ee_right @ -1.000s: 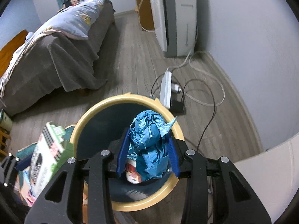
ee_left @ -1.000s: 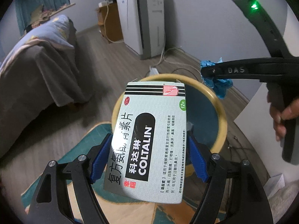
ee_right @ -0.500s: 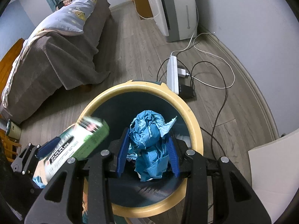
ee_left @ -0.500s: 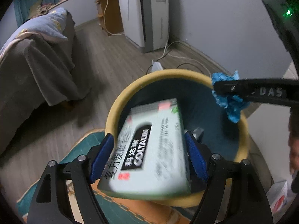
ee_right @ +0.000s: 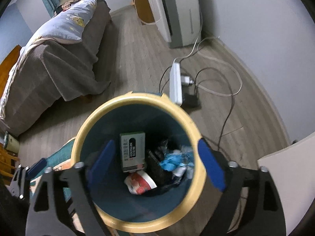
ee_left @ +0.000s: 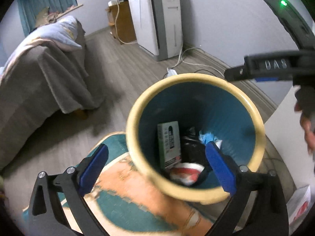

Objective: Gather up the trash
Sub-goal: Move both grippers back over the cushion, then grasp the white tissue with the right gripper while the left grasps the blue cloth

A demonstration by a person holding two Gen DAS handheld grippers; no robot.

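Inside the bin (ee_right: 135, 100) lie the box (ee_right: 132, 151) and blue wad (ee_right: 173, 162). Both the left gripper (ee_left: 157, 165) and right gripper (ee_right: 155, 161) are opening, nothing between their jaws. Only the right view shows the power strip (ee_right: 175, 82) just behind the rim; only the left shows a rug (ee_left: 126, 202) underneath.

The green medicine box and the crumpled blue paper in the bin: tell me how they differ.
The green medicine box is flat-sided and rigid with printed lettering; the crumpled blue paper is a shapeless, unprinted wad. The box stands on end by the wall of the yellow-rimmed bin; the paper lies slumped on dark trash. Both sit inside the bin, held by neither claw.
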